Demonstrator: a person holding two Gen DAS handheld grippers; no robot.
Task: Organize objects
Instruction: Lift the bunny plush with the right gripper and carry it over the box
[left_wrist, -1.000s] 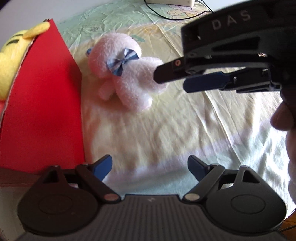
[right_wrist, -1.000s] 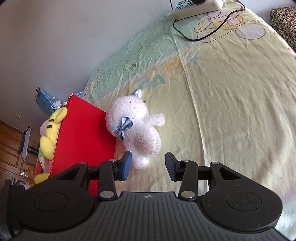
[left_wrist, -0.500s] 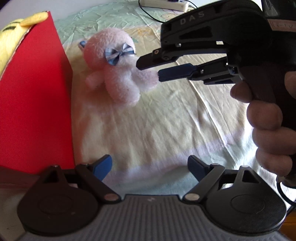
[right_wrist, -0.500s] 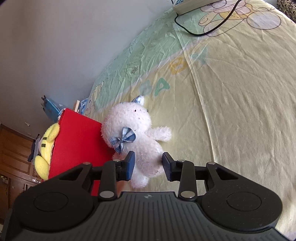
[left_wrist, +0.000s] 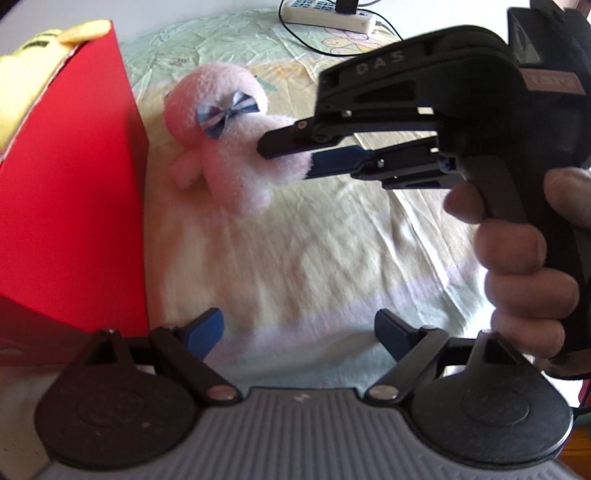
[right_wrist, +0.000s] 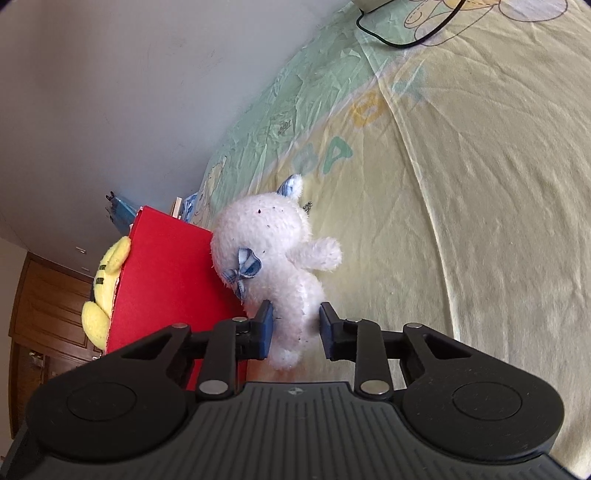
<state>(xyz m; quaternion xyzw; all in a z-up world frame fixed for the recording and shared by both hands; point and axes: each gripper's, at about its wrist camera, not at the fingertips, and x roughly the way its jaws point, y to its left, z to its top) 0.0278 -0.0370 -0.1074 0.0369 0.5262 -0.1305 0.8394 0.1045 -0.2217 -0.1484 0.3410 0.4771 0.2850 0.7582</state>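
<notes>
A white power strip (left_wrist: 325, 14) lies at twelve o'clock on a bed covered by a wrinkled yellow-and-green cartoon-print sheet (right_wrist: 480, 184), its black cable (right_wrist: 406, 40) curling across the fabric. A pale wall (right_wrist: 129, 92) rises at ten o'clock, a wooden cabinet (right_wrist: 48, 302) at nine.

Bright daylight, glare on the pale bedsheet (left_wrist: 332, 258), soft shadows, slight blur in left view, strong fisheye bending at edges
</notes>
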